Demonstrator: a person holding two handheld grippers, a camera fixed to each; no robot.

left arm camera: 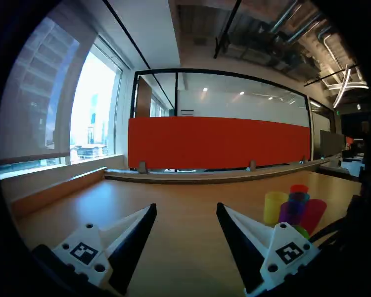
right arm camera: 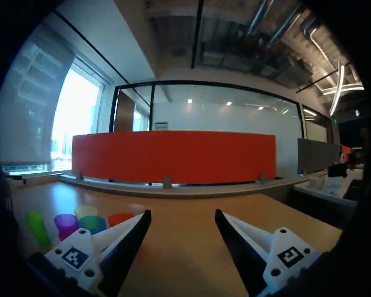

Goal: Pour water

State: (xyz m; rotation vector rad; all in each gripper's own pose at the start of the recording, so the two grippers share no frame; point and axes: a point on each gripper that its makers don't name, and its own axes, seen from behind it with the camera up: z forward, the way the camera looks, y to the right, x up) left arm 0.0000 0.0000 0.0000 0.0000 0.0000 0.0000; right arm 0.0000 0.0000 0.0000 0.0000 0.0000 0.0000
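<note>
Two fingers of the left gripper (left arm camera: 185, 214) stand wide apart with nothing between them. In the left gripper view they point out across the brown tabletop (left arm camera: 185, 247). A bunch of bright cups (left arm camera: 290, 212) stands off to their right, near but not touching. A yellow cup (left arm camera: 275, 208) is at the left of the bunch. Far behind is an orange screen (left arm camera: 215, 142).

In the right gripper view the right gripper (right arm camera: 182, 218) is wide open too and grips nothing. The cups (right arm camera: 91, 223) sit to its left here, close by its left finger. A green cup (right arm camera: 37, 226) stands a bit apart from the rest. I cannot tell if any cup has water in it.

I think the job has not begun. No cup is picked up yet. A cup must be gripped, lifted and tipped over another one.
</note>
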